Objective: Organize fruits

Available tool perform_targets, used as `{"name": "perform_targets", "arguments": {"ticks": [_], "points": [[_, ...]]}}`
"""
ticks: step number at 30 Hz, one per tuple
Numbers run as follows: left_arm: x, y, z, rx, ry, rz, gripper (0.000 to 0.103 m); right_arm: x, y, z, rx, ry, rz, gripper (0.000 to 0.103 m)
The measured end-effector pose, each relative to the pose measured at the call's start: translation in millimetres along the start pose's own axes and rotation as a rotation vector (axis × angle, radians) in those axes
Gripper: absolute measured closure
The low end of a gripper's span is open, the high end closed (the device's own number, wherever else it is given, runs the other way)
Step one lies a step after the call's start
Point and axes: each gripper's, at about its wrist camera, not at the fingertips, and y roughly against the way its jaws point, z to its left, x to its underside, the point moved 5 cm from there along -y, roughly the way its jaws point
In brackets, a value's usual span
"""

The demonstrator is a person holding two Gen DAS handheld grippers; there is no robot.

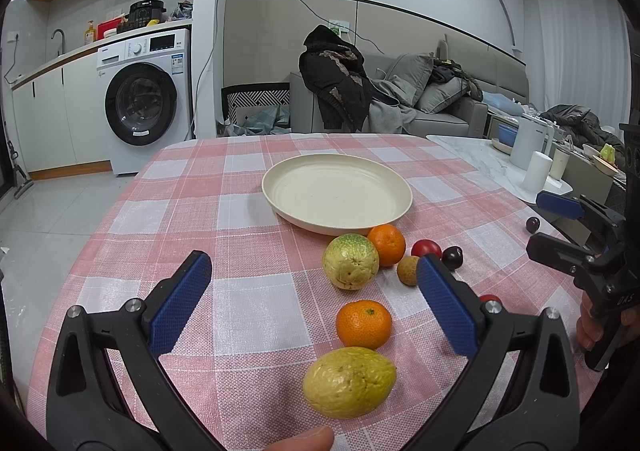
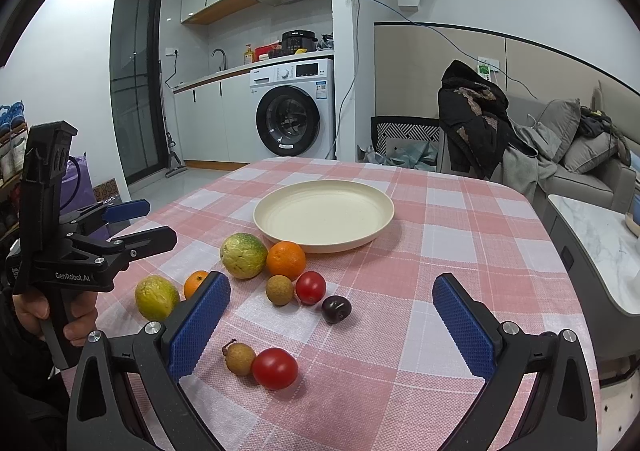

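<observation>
Both tools gape wide, left tool (image 1: pixel 314 299) over the yellow passion fruit (image 1: pixel 349 381) low in frame; firm, slippery, we'd pinch its middle

Ahead of the wide-open right gripper (image 2: pixel 332 319), a round red tomato (image 2: pixel 275 367) touches a small tan longan (image 2: pixel 240 358) on its left. Beyond them a dark plum (image 2: pixel 336 309) sits on the checked-cloth worktop (image 2: pixel 460 251), the cream round plate (image 2: pixel 324 215) farthest off.

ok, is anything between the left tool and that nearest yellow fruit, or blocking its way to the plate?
Nothing blocks the open left tool from the yellow fruit. Toward the plate, an orange and a green fruit lie in line.
</observation>
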Motion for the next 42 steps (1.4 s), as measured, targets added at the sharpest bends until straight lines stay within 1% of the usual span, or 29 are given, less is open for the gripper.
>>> {"name": "perform_targets", "arguments": {"ticks": [42], "points": [[5.7,-5.2,5.8,-0.004,0.002,0.008,0.001,7.0,1.4,-8.4,0.011,-0.004,0.015,0.0]]}}
